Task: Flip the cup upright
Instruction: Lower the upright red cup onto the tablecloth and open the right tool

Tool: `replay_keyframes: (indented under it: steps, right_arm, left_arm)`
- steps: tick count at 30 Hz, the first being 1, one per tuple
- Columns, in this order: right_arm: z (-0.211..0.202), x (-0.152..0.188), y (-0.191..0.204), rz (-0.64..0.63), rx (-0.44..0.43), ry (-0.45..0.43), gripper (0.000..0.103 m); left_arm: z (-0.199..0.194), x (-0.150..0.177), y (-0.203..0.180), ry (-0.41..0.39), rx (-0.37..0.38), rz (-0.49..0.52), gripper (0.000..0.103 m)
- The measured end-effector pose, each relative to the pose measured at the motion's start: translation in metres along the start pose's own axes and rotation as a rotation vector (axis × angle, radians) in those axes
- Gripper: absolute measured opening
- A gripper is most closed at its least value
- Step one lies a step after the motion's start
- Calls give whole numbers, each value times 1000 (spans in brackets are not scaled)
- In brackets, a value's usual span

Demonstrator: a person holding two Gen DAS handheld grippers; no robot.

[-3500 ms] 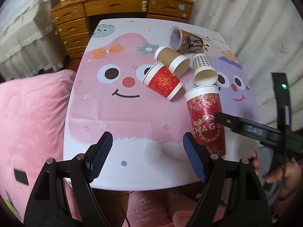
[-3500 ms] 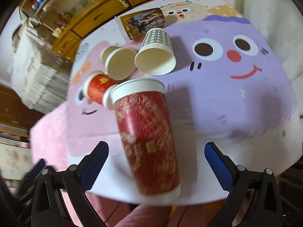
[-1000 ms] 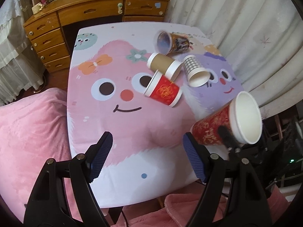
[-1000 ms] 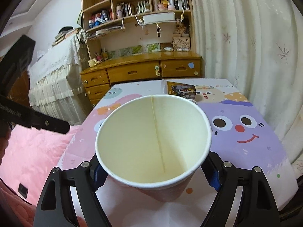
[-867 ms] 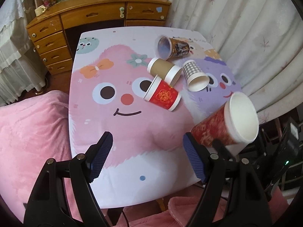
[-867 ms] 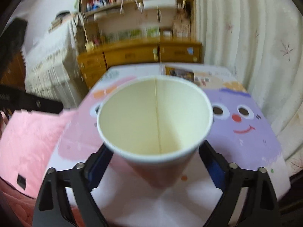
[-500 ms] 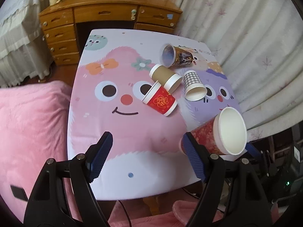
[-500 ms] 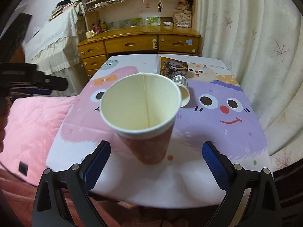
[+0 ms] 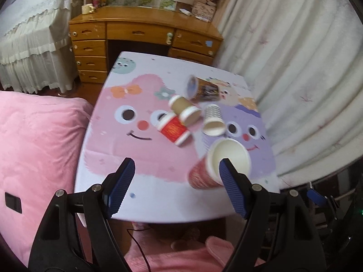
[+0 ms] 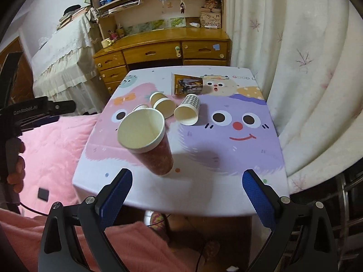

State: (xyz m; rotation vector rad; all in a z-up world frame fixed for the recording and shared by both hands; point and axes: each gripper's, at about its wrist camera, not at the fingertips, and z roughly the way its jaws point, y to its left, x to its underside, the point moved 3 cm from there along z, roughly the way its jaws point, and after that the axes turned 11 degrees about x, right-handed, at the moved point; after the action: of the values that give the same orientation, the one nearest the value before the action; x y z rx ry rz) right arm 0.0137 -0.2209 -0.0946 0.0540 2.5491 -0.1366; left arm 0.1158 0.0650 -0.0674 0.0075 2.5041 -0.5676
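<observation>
Now the tall red cup point(image 10: 149, 140) stands mouth-up on its base near the front edge of the desk point(image 10: 204, 190), lower centre-left in the right wrist view; the lean is likely fisheye. Nothing touches it.

Right gripper point(image 10: 187, 193): jaws spread wide, holding nothing, set below the cup in frame and apart from it. Left gripper point(image 9: 175, 185): also wide open and empty; in its view the cup sits at lower right, partly behind the right blue pad point(image 9: 231, 190), but whether they touch I cannot tell, probably just overlap.

Behind the cup, mid-frame, four more cups lie on their sides: short red cup point(image 9: 173, 130), brown cup point(image 10: 162, 104), checked cup point(image 10: 187, 110), dark printed cup point(image 10: 187, 86). The brown and short red ones touch.

Step, as I judge it: this cup's flip looks finished and released. If the rest count, the next move calls for reaching over the standing cup without knocking it, closing across a lying cup's wall gently so the paper is not crushed, then rotating it onto its base.
</observation>
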Motion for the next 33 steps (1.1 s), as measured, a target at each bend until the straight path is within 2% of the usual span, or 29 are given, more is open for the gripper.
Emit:
replay_keyframes:
  steps: [5,9,10,14,19,22,25,33]
  right_arm:
    - [-31,-3,-22,44,-100,121,99]
    - [-45,-4,-33,105,-109,161,99]
    - [-46,-5,-31,116,-110,152,99]
    - [-64,-13,-33,157,-60,34,103]
    - [-86,-18,-23,111,-28,-84,103]
    - [-92,-13,-23,118,-39,-88,103]
    - [-91,-9,-29,144,-35,-83,103]
    - [-87,-11,-42,176,-18,-92,103]
  left_arm:
    - [-29,9,-35,-73,-40,71,75]
    - [-51,25,-67,-164,-111,175,78]
    - [-53,30,-73,-183,-115,190,83]
    - [-58,44,-92,-218,-144,204,83]
    - [-64,54,-106,-264,-210,215,86]
    - [-69,58,-110,-306,-225,186,89]
    - [-70,57,-107,-325,-225,161,102]
    - [-69,55,-107,-323,-226,162,102]
